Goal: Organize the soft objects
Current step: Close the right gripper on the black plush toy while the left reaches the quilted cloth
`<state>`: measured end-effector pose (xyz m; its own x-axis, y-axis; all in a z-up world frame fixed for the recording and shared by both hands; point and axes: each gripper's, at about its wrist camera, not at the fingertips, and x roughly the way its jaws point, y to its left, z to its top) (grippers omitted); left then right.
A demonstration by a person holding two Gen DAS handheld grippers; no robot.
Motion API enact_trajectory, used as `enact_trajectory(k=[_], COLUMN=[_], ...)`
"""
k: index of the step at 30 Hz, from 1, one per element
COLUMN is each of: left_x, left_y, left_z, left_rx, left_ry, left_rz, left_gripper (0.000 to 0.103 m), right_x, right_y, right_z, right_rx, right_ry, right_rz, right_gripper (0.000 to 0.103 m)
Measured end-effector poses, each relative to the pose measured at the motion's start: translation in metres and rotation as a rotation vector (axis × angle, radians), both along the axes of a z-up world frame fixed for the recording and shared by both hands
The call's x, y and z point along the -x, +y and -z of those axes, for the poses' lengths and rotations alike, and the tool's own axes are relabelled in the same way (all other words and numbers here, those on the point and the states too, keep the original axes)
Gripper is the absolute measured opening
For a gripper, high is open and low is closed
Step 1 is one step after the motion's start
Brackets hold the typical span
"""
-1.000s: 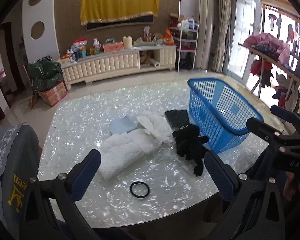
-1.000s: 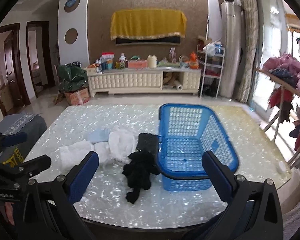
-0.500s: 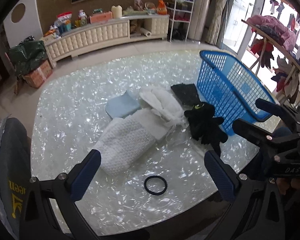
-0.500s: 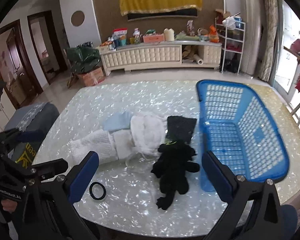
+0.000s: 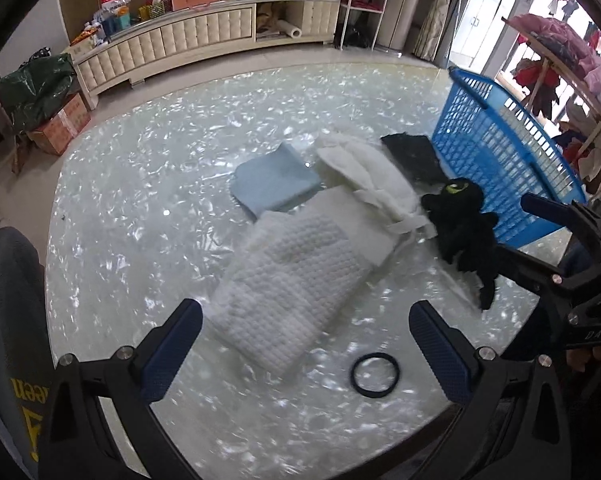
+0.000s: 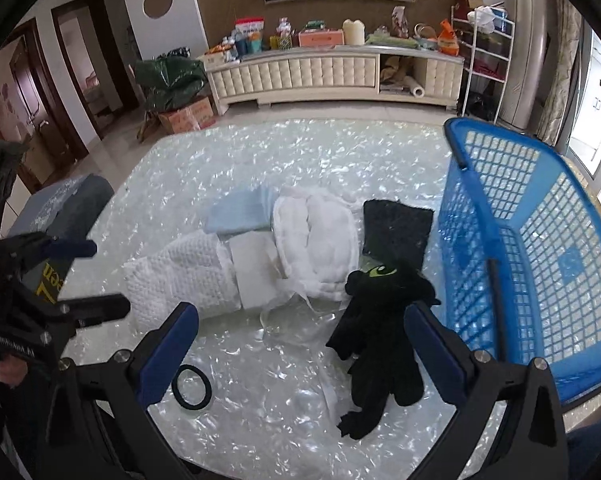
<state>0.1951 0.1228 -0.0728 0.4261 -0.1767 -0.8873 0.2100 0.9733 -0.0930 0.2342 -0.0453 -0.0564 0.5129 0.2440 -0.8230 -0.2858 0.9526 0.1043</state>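
Note:
A white waffle towel (image 5: 288, 280) (image 6: 180, 276) lies on the pearl table, nearest my left gripper (image 5: 306, 340), which hangs open just short of it. Behind it lie a light blue cloth (image 5: 274, 184) (image 6: 240, 212), a white padded cloth (image 5: 372, 176) (image 6: 320, 240) and a black cloth (image 5: 414, 156) (image 6: 396, 228). A black plush toy (image 5: 460, 228) (image 6: 380, 336) rests beside the blue basket (image 5: 500, 152) (image 6: 540, 248). My right gripper (image 6: 300, 346) is open above the table, its right finger beside the plush.
A black ring (image 5: 375, 374) (image 6: 191, 386) lies near the table's (image 5: 140, 184) front edge. A grey chair back (image 5: 8, 320) stands at the left. A cream cabinet (image 6: 332, 72) with clutter lines the far wall. A clothes rack (image 5: 560, 52) stands right of the basket.
Both grippers have come forward and tilted down over the table, so the cloths, plush and ring look larger. Nothing on the table has moved.

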Motion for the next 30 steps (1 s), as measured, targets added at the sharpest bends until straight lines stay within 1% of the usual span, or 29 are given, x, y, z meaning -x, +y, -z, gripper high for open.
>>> enact_trajectory(k=[3,6,10,13,16,22,24,30], left_x=[-0.01,-0.017,-0.024,-0.028,-0.036,-0.049,-0.054,-0.067], left_y=[0.003,0.001,-0.004,-0.011,-0.016,-0.027,-0.03,-0.028], left_z=[0.006,0.01,0.016,0.024,0.035,0.059,0.067,0.084], left_rx=[-0.021,-0.042,-0.059,-0.074,-0.113,-0.167,-0.179,-0.155], left_ry=[0.009,0.008,0.007,0.019,0.037,0.068,0.076,0.119], left_rz=[0.035,0.092,0.174,0.224,0.256,0.335,0.352,0.347], left_gripper=[0.103,0.103,0.103,0.103,0.103,0.103,0.103,0.103], right_x=[-0.006,-0.011,-0.017,-0.022,-0.025,-0.035,-0.039,-0.044], right_y=[0.003,0.004,0.007,0.005,-0.001,-0.002,-0.003,-0.006], right_z=[0.008,0.015,0.02,0.029,0.036,0.051,0.057,0.069], right_rx=[0.041,0.049,0.072,0.1,0.113,0.186,0.211,0.245], right_ry=[0.019,0.047,0.06,0.082,0.109,0.147,0.157,0.178], right_rz=[-0.001,0.0,-0.003,0.023,0.053,0.106,0.121,0.128], right_gripper=[0.103,0.101,0.101,0.101,0.1,0.099,0.099,0.099])
